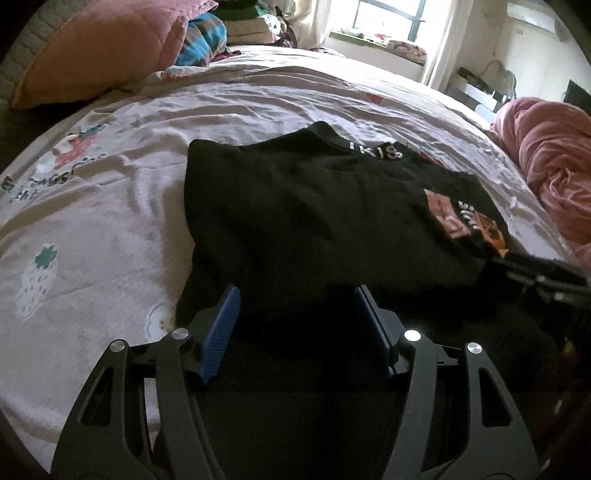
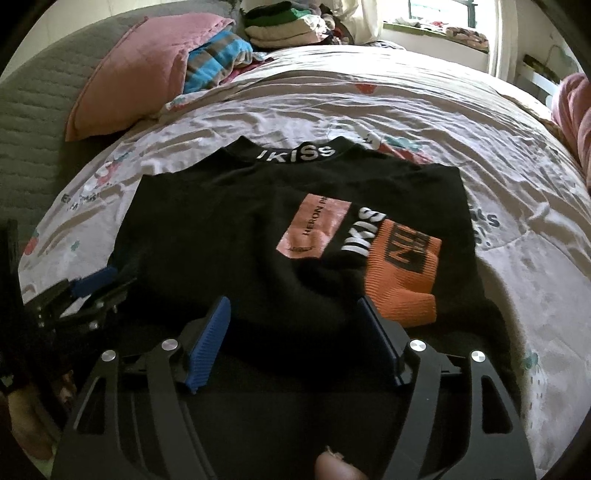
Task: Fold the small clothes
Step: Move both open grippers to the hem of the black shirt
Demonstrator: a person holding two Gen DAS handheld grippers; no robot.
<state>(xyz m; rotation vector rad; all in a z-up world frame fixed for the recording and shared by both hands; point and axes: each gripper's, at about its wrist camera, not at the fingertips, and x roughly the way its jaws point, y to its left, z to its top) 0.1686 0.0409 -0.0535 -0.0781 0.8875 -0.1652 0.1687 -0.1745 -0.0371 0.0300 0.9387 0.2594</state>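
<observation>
A black top (image 2: pixel 229 236) with a white-lettered collar, a pink patch and an orange cuff (image 2: pixel 402 277) lies partly folded on the bed; it also shows in the left wrist view (image 1: pixel 314 221). My left gripper (image 1: pixel 295 295) is open, its blue pads either side of the top's near left edge; it also shows in the right wrist view (image 2: pixel 92 284). My right gripper (image 2: pixel 293 306) is open at the near hem, just left of the orange cuff. In the left wrist view only its dark tip (image 1: pixel 535 273) shows, at the top's right side.
The bed sheet (image 1: pixel 110 206) is pale with strawberry prints. A pink pillow (image 2: pixel 147 81) and a striped blue blanket (image 2: pixel 218 59) lie at the head, with folded clothes (image 2: pixel 280 22) behind. A pink bundle (image 1: pixel 554 166) lies at the right. A window (image 1: pixel 384 18) is at the back.
</observation>
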